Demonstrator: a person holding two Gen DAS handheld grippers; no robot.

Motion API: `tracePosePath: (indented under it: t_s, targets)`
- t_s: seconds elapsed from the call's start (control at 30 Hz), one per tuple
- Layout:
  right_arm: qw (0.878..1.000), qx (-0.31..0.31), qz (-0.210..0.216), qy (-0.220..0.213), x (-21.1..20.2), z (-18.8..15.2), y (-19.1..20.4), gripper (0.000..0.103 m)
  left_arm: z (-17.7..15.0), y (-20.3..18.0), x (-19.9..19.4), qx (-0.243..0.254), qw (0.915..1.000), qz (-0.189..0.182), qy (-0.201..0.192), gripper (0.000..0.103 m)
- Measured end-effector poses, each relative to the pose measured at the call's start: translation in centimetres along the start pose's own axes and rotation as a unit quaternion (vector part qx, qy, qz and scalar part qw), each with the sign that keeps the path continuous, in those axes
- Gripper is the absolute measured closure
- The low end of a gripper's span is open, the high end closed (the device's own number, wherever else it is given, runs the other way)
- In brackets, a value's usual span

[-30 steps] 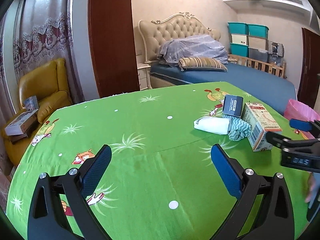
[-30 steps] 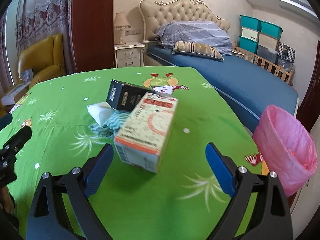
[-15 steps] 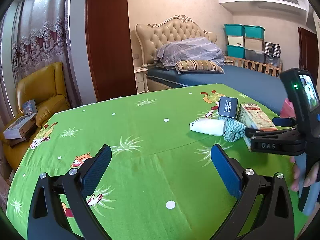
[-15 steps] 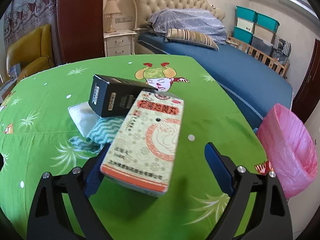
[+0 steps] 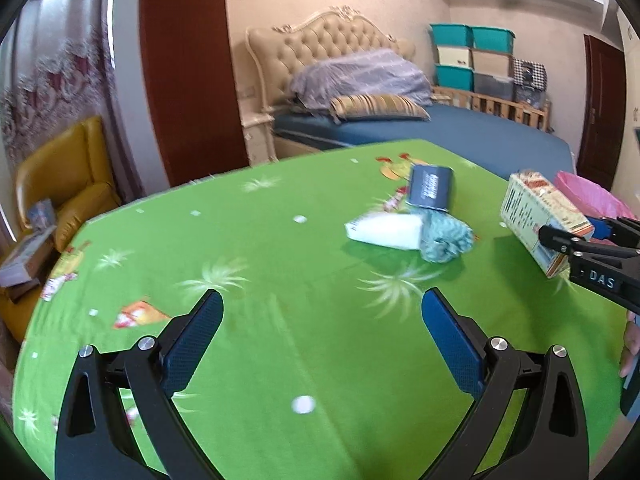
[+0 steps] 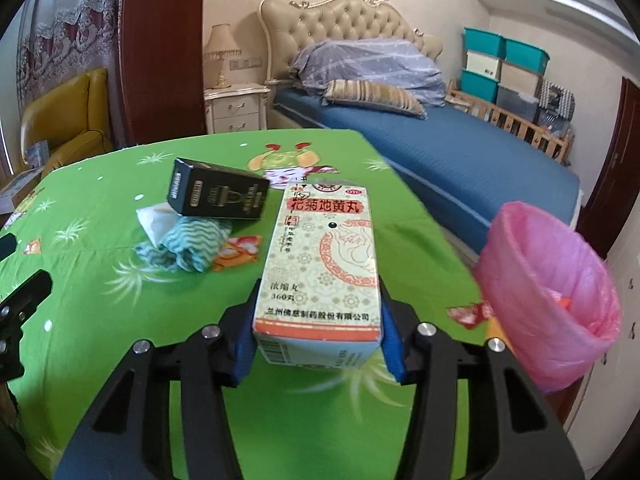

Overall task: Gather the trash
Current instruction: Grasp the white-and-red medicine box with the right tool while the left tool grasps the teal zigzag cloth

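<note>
The collecting has barely begun, by the look of it; one piece of trash, the medicine box (image 6: 320,264), is gripped and off the heap, while the black box (image 6: 218,196), the white packet (image 5: 386,231) and the teal cloth (image 6: 188,246) lie bunched together on the green tablecloth (image 6: 100,320) toward its far right corner. The pink-lined bin (image 6: 548,300) stands off the table's right edge; something orange shows inside it, though the view is too blurred to say what, so whether anything has gone in already is uncertain.

The right gripper (image 6: 318,344) has just been closing, and its blue pads (image 6: 242,354) press on both long sides of the medicine box near its printed lower end; the box juts forward, raised clear of the cloth in the left wrist view, and sits near the table's right edge, just beside the bin. What is left is carrying it over the rim and releasing, then the other three pieces.

The left gripper (image 5: 322,338) hangs over the near middle of the table with its jaws wide; nothing lies between them and they touch nothing.
</note>
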State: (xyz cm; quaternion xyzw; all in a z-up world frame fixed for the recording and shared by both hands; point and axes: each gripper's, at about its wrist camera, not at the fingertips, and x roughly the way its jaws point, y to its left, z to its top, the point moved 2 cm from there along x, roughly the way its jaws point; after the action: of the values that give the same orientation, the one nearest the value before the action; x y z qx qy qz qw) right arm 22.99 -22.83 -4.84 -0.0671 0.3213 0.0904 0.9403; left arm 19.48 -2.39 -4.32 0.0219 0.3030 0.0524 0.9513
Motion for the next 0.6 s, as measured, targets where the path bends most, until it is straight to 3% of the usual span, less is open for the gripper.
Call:
tracePosePath:
  t_s: [0.27, 0.47, 0.6]
  targets:
    - [1.000, 0.019, -0.008, -0.009, -0.8, -1.1, -2.7, 0.053, 1.6, -4.2, 3.6, 0.002, 0.9983, -0.038, 0.044, 0.008]
    - [1.000, 0.023, -0.001, -0.010, -0.9, -2.0, -3.2, 0.053, 3.1, -7.9, 6.0, 0.008, 0.9958, -0.067, 0.063, 0.023]
    - [0.999, 0.030, 0.005, -0.012, -0.8, -2.0, -3.4, 0.053, 3.9, -9.7, 7.3, 0.019, 0.9955, -0.066, 0.065, 0.028]
